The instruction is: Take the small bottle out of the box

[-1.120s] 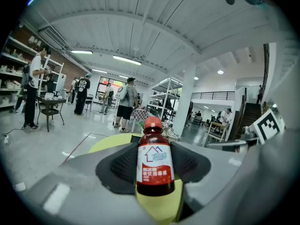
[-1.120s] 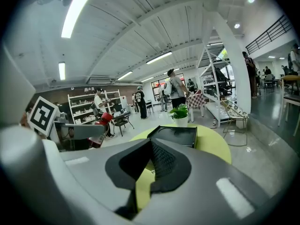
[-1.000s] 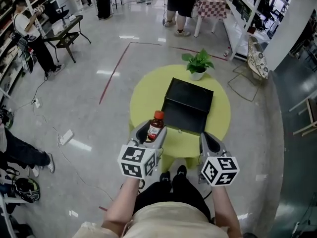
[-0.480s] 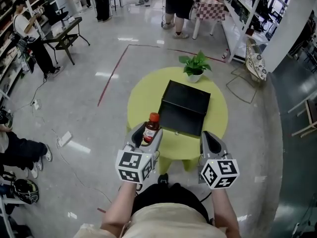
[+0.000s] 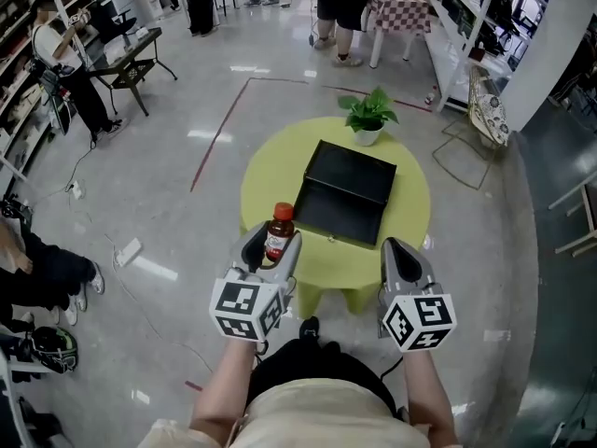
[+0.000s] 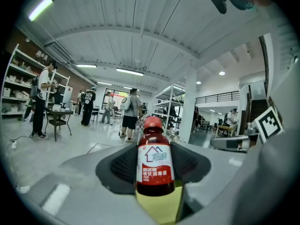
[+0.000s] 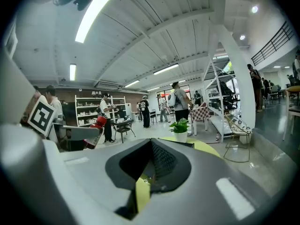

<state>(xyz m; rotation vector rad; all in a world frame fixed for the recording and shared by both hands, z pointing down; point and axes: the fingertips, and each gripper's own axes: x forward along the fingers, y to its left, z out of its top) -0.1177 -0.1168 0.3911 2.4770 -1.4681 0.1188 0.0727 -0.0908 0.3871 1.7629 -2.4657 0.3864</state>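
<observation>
The left gripper (image 5: 268, 250) was pinching the small bottle (image 6: 155, 165) upright, left of centre in the head view. The bottle was outside the open black box (image 5: 347, 187) on the round yellow table (image 5: 411, 215). The right gripper (image 5: 395, 252), at lower right, had its jaws pressed together with nothing between them.

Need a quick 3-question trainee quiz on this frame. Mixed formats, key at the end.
1. Multiple choice: what is clamped between the fingers of the left gripper?
A. a small bottle with a red cap
B. a plant pot
C. a box lid

2. True or false: the right gripper carries something.

3. Fill in: on the yellow-green table, the potted plant stands on the ___ side of the black box, seen from the person.

Key: 1 A; 2 false; 3 far
</observation>
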